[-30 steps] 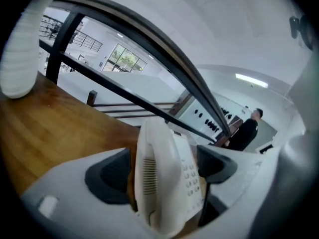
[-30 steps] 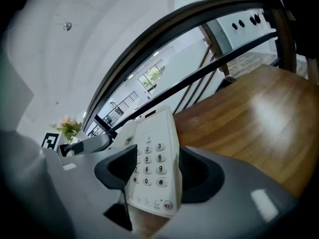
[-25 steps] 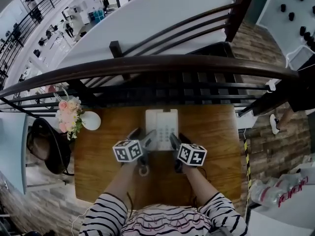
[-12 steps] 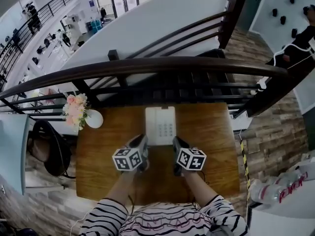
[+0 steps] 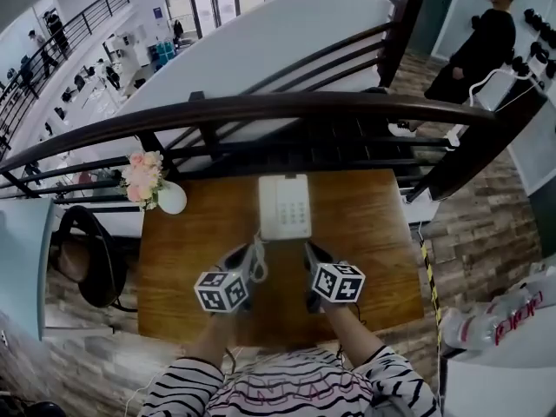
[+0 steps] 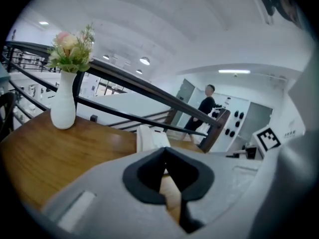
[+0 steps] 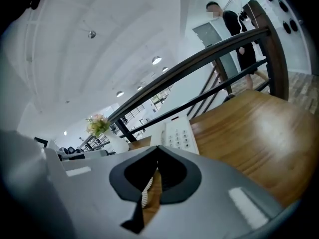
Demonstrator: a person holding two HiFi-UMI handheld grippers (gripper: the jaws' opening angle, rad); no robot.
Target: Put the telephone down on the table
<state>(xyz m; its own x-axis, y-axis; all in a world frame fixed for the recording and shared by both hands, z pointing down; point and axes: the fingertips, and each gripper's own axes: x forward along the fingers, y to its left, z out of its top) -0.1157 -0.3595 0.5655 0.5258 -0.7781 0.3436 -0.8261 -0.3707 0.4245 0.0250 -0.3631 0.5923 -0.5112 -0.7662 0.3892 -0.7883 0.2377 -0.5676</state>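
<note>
1. The phone sits flat on the table, at the far edge just under the railing. Neither hand-held gripper is touching it, so I'd call the put-down done.
2. The relation that matters is that the phone lies straight ahead, in the gap between the two hand-held grippers. Its long axis runs away from me toward the railing, with the near short edge facing the tips.
3. Both are about equally near that edge, one off each corner. The cord trails off the left corner and ends up right beside the left one.
4. The jaws of the left hand-held gripper have just been closing and now meet at the tips. There's nothing between them, just wood showing through the slot.
5. The right hand-held gripper also has its jaws together. A bit of coiled cord shows low through its slot, but it looks like it's lying on the table beyond rather than pinched.
6. Both forearms sit side by side, roughly parallel, with the tips angled forward and slightly down at the table.
7. My guess is that anything next is just a straight pull back. The left side needs care so it doesn't snag the cord and drag the phone.
8. The vase at the far left corner is well apart from all this.
</note>
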